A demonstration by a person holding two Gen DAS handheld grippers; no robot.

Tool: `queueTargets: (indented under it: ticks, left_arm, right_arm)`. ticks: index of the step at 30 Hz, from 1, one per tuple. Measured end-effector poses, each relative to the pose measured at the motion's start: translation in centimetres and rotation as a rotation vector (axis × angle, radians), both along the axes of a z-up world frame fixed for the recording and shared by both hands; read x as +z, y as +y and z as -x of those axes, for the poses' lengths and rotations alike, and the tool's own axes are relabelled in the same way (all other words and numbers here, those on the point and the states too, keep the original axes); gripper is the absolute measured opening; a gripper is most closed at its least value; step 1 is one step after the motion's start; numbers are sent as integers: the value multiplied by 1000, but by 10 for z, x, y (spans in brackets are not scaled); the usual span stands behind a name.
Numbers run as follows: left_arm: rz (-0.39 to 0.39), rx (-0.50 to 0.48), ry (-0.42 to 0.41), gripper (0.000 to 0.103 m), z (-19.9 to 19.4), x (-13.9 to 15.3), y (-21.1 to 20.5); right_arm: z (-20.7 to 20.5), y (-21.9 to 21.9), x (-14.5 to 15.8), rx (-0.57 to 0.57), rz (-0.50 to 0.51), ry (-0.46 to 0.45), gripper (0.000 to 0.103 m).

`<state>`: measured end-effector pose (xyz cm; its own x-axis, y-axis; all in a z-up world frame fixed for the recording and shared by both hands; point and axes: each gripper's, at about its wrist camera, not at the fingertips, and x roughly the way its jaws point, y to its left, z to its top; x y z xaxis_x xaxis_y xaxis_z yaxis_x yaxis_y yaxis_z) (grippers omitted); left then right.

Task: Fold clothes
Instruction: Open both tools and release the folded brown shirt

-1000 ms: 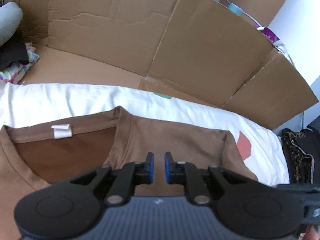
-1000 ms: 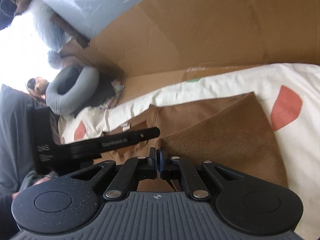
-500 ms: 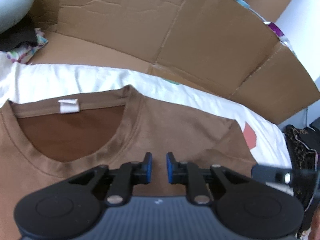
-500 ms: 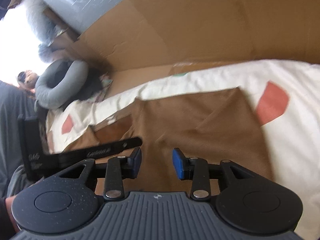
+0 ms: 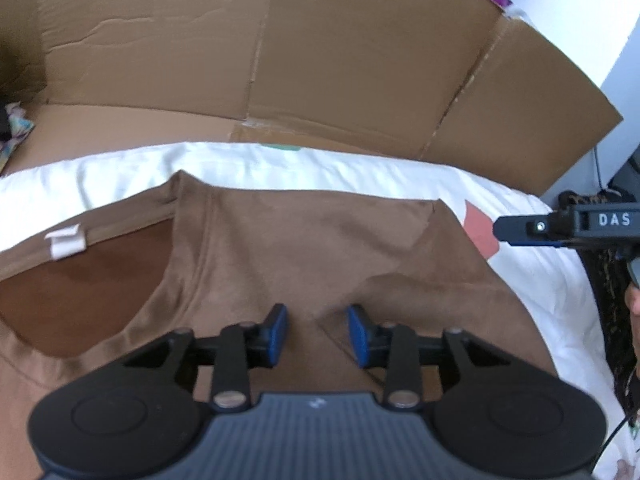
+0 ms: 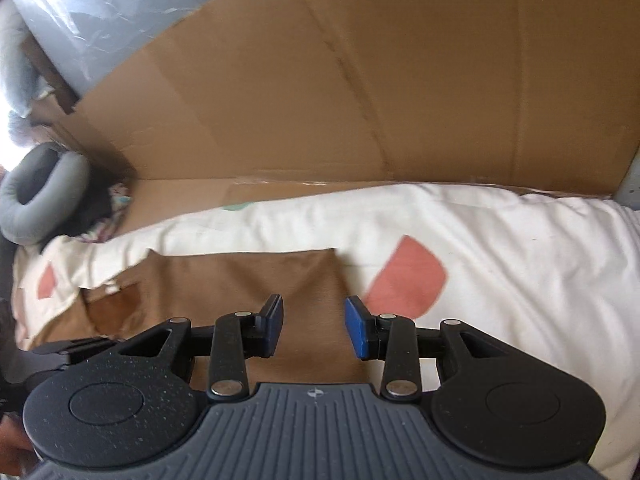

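Fabric freed: right gripper [image 6: 314, 326], a second ago clamped on the brown shirt's [image 5: 320, 248] sleeve, now gapes empty; left gripper [image 5: 317, 334] fingers opening, empty. Sleeve fold at three o'clock looks laid.

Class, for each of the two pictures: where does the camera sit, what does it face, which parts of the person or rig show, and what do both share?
Left wrist: on the left gripper, jaws opening over the brown T-shirt; the right gripper shows at the right edge.
Right wrist: on the right gripper, open above the shirt's side edge.
Shared: shirt, white sheet, cardboard wall.
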<state>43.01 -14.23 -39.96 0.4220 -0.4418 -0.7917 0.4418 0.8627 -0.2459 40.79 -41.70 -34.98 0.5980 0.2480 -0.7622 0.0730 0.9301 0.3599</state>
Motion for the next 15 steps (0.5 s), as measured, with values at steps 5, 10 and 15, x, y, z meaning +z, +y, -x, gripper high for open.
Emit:
queueTargets:
  ticks: [5, 10, 15]
  left_arm:
    - [-5, -14, -7, 36, -4, -5, -14]
    - [-35, 0, -25, 19, -1, -8, -20]
    - [-38, 1, -24, 3, 5, 1, -15]
  right_arm:
    - [-2, -8, -13, -6, 26, 23, 37]
    - [-7, -10, -23, 12, 49, 27, 37]
    - [-24, -4, -30, 41, 76, 23, 37]
